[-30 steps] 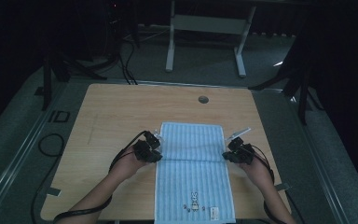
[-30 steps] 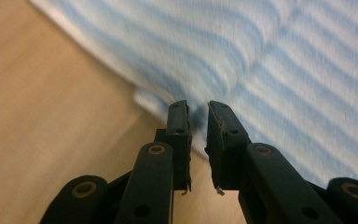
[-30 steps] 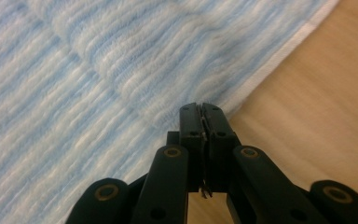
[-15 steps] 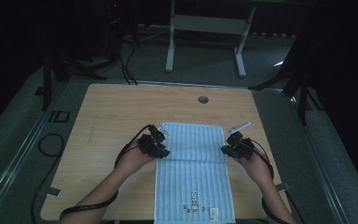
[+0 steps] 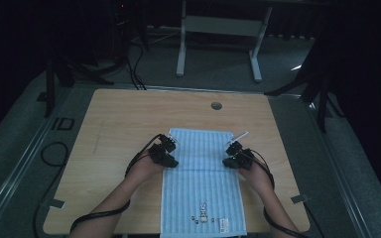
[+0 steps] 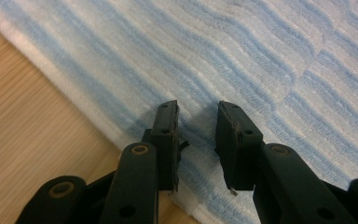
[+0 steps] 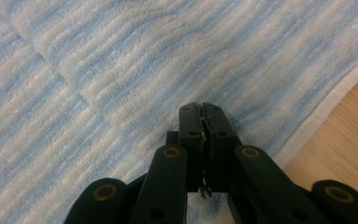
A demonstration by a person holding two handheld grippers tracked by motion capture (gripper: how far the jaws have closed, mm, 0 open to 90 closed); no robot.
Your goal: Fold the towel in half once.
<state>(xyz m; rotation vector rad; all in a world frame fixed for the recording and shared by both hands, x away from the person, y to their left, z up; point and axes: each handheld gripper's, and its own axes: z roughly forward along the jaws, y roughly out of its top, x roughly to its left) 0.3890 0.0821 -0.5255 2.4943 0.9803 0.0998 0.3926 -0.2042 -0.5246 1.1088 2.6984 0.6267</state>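
Both grippers slid a bit nearer along the towel point(image 5: 202, 183): my left gripper point(image 6: 196, 130) gapes narrowly, my right gripper point(image 7: 204, 122) stays pinched shut, flattening it.

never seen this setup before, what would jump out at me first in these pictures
A blue-and-white striped towel lies flat on the near half of the wooden table, hanging over its near edge, with a small bunny motif near that end. A person's two hands each hold a black gripper at the towel's side edges: the left gripper stands open over the cloth, while the right gripper has its jaws together.
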